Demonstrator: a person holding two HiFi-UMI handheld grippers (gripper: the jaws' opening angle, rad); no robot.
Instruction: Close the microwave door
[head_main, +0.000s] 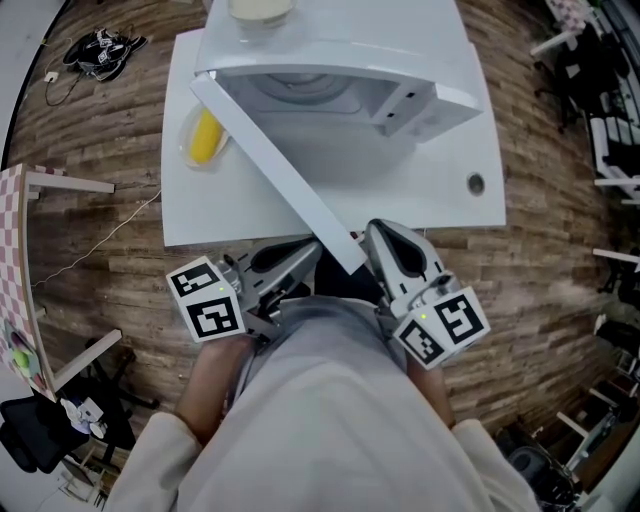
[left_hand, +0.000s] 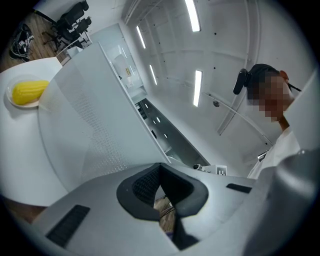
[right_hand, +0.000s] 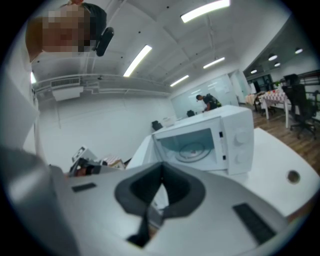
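The left claw, pads pressed together on nothing, sits low by the person's body, just beside the outer face of the open door; whether it touches cannot be told. The right claw, equally closed and empty, sits on the door's inner side, looking into the oven cavity. A white bench carries a white microwave at its far side. The door is hinged on the microwave's left and swung wide toward the person, so its free edge overhangs the bench front, between the two claws. That probably puts the closed left claw in place as a blunt pusher, with the right claw in the door's path until it moves aside. A bowl rests on the microwave. Left of the door, well clear of its swing, a plate holds a yellow corn cob.
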